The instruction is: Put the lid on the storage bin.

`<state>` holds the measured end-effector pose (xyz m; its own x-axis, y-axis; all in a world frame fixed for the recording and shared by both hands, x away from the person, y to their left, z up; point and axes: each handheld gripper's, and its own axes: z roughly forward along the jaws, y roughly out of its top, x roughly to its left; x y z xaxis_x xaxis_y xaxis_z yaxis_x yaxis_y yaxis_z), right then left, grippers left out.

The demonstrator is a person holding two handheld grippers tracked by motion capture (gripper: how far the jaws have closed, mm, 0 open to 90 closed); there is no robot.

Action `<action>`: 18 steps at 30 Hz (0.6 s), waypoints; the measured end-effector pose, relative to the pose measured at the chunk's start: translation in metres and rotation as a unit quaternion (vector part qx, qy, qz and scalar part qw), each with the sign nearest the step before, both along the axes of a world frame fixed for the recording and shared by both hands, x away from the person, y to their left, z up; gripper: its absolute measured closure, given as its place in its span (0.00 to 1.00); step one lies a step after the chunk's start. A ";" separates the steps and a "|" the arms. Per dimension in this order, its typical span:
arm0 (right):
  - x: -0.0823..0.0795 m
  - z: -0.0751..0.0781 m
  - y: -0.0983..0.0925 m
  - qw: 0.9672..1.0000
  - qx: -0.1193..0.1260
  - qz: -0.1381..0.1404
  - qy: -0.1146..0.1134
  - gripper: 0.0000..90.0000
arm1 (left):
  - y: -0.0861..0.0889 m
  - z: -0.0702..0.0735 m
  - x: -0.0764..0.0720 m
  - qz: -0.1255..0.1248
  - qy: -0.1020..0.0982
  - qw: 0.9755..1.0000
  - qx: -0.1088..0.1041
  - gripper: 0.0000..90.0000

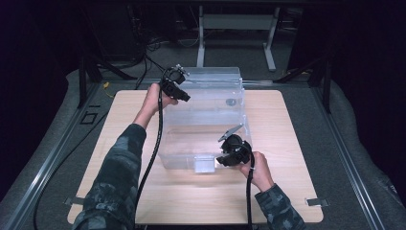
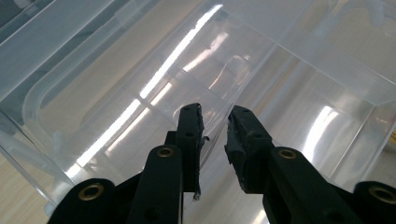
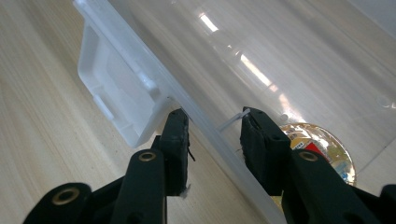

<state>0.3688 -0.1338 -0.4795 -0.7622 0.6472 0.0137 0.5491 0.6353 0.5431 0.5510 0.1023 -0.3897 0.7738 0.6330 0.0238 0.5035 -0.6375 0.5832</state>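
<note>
clear plastic bin (image 1: 203, 120), frame centre, on table (image 1: 297, 191) | light, stiff, slick walls; best taken by rim | left gripper (image 1: 181, 95) pinching far-left rim, upper centre | right gripper (image 1: 229, 160) straddling near-right rim, contact unclear

Clear plastic bin (image 1: 206, 120) on the table (image 1: 297, 143): walls see-through, so where the rim ends and reflections begin is hard to read from above. Small round item (image 1: 231, 101) on the bin floor near the far right corner, too small to identify.

Right gripper view: a shiny round lid or disc (image 3: 322, 144), half covered by the jaw; label unreadable.

Left gripper view: whether the pads press the bin wall cannot be told through the glare.

Both sleeves (image 1: 115, 177) cut off by the bottom edge.
</note>
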 end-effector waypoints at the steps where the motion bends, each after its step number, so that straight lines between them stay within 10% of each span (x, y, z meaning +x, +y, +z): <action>1: 0.000 0.000 0.000 1.000 0.000 -0.001 -0.001 0.69 | 0.000 0.001 -0.001 -0.002 0.000 1.000 0.002 0.83; 18: -0.001 -0.002 0.000 1.000 0.011 -0.012 -0.007 0.66 | -0.001 0.009 -0.014 -0.012 -0.014 1.000 0.001 0.85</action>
<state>0.3674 -0.1335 -0.4814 -0.7472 0.6644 0.0182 0.5562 0.6101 0.5642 0.5369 0.1012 -0.3804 0.7883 0.6135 0.0463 0.4712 -0.6504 0.5957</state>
